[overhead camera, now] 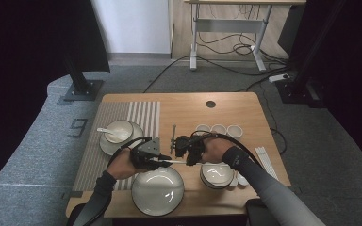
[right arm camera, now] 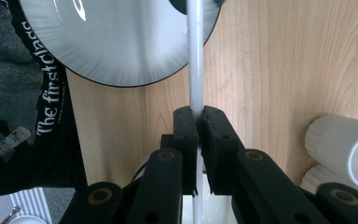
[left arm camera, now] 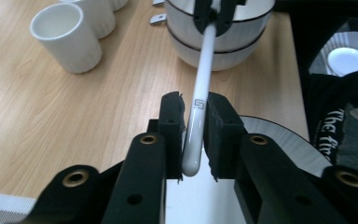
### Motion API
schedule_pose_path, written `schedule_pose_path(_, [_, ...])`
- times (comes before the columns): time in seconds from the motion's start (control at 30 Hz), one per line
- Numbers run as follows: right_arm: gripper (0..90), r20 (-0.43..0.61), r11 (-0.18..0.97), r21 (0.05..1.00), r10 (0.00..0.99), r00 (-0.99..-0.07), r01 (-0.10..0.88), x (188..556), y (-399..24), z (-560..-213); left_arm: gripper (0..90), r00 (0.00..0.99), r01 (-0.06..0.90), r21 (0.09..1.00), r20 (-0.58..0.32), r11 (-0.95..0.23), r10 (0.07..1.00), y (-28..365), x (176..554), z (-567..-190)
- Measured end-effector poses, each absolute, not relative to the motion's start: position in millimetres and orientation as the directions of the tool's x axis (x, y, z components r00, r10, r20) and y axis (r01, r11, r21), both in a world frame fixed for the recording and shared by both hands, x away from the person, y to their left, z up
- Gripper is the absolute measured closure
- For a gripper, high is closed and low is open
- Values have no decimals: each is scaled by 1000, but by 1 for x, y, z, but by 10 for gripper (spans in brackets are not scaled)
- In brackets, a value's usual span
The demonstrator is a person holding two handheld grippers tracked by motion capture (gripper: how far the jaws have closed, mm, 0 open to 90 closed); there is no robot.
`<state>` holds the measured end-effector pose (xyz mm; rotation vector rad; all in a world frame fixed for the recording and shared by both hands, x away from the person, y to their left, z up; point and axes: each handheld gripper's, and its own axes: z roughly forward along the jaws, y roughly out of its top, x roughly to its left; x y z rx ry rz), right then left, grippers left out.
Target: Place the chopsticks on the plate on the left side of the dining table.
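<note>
A thin white chopstick [overhead camera: 175, 162] hangs level over the table between my two grippers, above the far rim of the big plate. In the left gripper view the chopstick [left arm camera: 203, 79] runs away from me, and my left gripper [left arm camera: 194, 116] is shut on its rounded near end. Its far end sits in the black jaws of the other gripper [left arm camera: 214, 14]. My right gripper [right arm camera: 196, 119] is shut on the chopstick [right arm camera: 195, 60], which runs straight up from the pads. From above, the left gripper [overhead camera: 162, 162] and right gripper [overhead camera: 187, 162] face each other closely.
A large white plate [overhead camera: 158, 190] lies at the front edge. Stacked black-rimmed bowls [overhead camera: 217, 175] sit under the right hand. Three small white cups [overhead camera: 218, 129] stand behind. A bowl with a spoon [overhead camera: 119, 132] rests on the striped mat [overhead camera: 143, 113]. More white chopsticks [overhead camera: 264, 160] lie at the right.
</note>
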<state>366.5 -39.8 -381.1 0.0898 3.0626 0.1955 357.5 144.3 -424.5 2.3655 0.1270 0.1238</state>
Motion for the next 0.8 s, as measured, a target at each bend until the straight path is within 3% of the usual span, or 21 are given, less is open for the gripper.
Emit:
schedule_pose_path(0.2, [822,-74,989,137,59,-996,48,368,-40,-380,831,994,49,712,35,-701,105,146,355,-423])
schedule_pose_path(0.4, [796,-80,984,164,77,-994,63,370,-41,-378,834,989,64,741,42,-669,141,151,353,-421])
schedule_pose_path(0.67, [525,-103,965,230,150,-983,123,376,-45,-380,834,978,92,766,49,-636,200,164,350,-418])
schedule_pose_path(0.8, [447,-106,948,277,193,-975,157,379,-51,-379,835,971,118,771,43,-626,235,171,350,-422])
